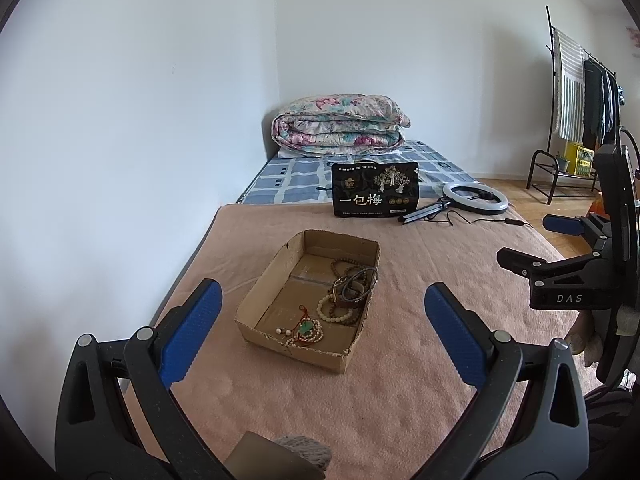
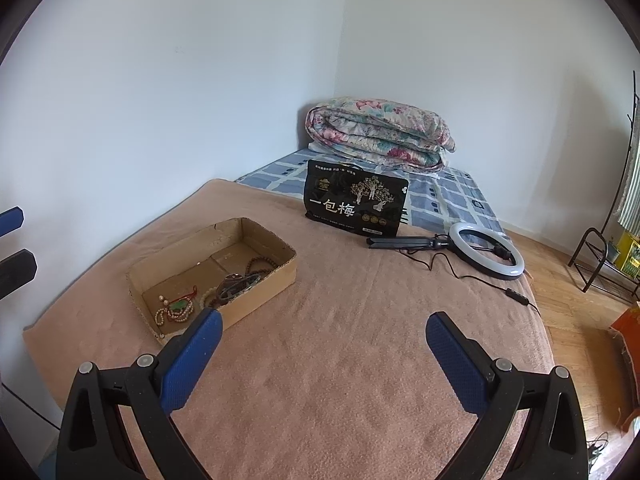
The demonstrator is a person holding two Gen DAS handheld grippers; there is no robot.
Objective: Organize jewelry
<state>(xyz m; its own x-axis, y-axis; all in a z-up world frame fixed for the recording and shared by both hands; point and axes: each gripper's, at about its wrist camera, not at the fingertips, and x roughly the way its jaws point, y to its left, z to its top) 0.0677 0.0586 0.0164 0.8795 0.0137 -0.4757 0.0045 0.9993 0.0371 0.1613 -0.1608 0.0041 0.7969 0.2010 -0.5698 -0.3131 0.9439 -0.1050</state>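
A shallow cardboard box lies on the pink blanket. Inside it lie a pale bead necklace with a green pendant, cream bead bracelets, dark wooden bead strings and a grey strap bracelet. My left gripper is open, its blue pads on either side of the box and short of it. My right gripper is open over bare blanket to the right of the box, with nothing between its fingers.
A black snack bag stands behind the box. A ring light on a small tripod lies to its right with its cable. A folded floral quilt sits at the bed's head. A clothes rack stands at the right.
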